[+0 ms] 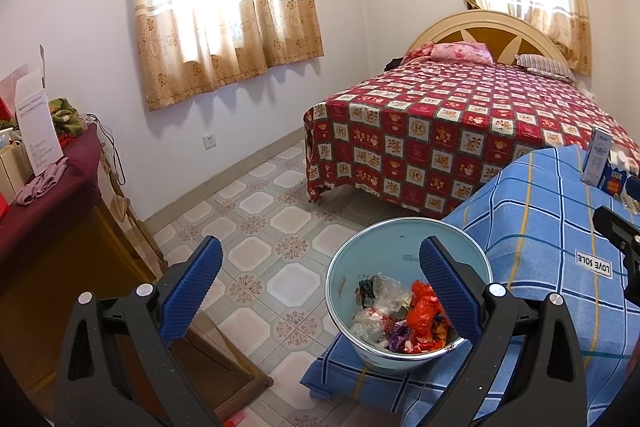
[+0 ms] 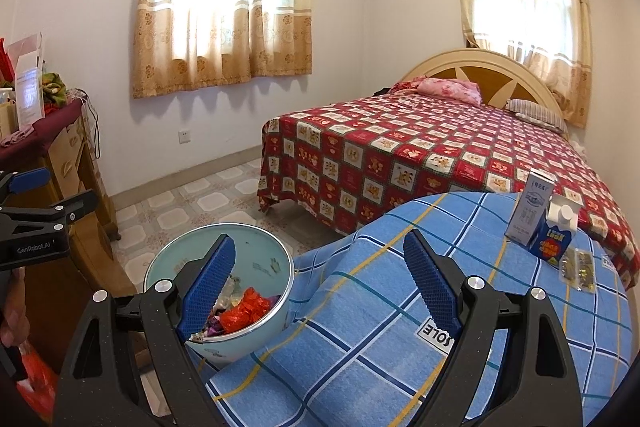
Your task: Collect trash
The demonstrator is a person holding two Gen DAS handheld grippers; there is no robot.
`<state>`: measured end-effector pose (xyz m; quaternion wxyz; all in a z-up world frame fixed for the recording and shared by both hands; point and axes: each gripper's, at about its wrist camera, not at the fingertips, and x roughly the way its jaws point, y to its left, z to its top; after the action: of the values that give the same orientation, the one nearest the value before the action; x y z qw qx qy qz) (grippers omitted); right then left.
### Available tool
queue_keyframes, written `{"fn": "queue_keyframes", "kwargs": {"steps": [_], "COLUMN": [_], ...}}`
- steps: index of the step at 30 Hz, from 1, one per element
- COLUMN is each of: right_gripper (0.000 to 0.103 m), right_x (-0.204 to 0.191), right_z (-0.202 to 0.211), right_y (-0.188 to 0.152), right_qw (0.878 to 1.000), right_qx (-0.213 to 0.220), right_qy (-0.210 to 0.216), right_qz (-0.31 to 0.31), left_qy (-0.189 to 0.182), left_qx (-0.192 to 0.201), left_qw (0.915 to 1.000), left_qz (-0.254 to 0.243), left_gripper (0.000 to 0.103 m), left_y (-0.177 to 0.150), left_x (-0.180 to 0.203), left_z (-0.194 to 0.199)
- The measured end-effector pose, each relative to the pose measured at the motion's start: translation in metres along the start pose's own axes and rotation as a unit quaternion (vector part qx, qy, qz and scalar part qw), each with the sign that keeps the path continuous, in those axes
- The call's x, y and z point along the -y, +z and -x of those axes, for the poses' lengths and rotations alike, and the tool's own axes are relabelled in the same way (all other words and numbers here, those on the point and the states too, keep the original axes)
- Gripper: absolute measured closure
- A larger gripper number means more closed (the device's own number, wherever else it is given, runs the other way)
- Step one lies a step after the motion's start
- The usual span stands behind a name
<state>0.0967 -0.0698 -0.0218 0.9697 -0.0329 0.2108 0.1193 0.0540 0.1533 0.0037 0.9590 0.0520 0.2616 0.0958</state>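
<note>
The left tool (image 1: pixel 320 283) is hovering with its blue pads standing wide apart and gripping nothing. In the right wrist view, white lettering reading "GenRobot.AI" is showing on this tool's black body. Just ahead of its right finger, the pale blue bucket (image 1: pixel 404 239) is sitting at the edge of the surface (image 1: pixel 532 211), holding trash (image 1: pixel 400 315): crumpled clear plastic, an orange-red wrapper and purple scraps. Further right, a white label on the blue checked cloth is reading "LOVE SOLE", upside down to the camera. The right tool (image 2: pixel 320 283) is likewise hanging with its pads far apart and empty, the bucket lying behind its left finger. Well to its right, a white carton (image 2: pixel 530 211) and a blue carton (image 2: pixel 554 237) are standing together, their print too small to read, with small packets (image 2: pixel 578 269) lying just beside them.
</note>
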Motion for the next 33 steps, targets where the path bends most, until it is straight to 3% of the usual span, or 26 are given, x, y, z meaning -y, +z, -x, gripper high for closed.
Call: {"fn": "queue_keyframes", "kwargs": {"steps": [33], "right_gripper": [0.018], "right_x": [-0.0096], "right_z": [0.001], "right_y": [-0.0053], "right_qw": [1.0], "right_qx": [-0.002], "right_qy": [0.003], "right_qz": [0.004], "left_qy": [0.0], "left_qx": [-0.001], "left_qw": [1.0], "left_qz": [-0.009], "left_gripper": [0.006], "left_y": [-0.0045], "left_x": [0.0052], "left_z": [-0.0021]}}
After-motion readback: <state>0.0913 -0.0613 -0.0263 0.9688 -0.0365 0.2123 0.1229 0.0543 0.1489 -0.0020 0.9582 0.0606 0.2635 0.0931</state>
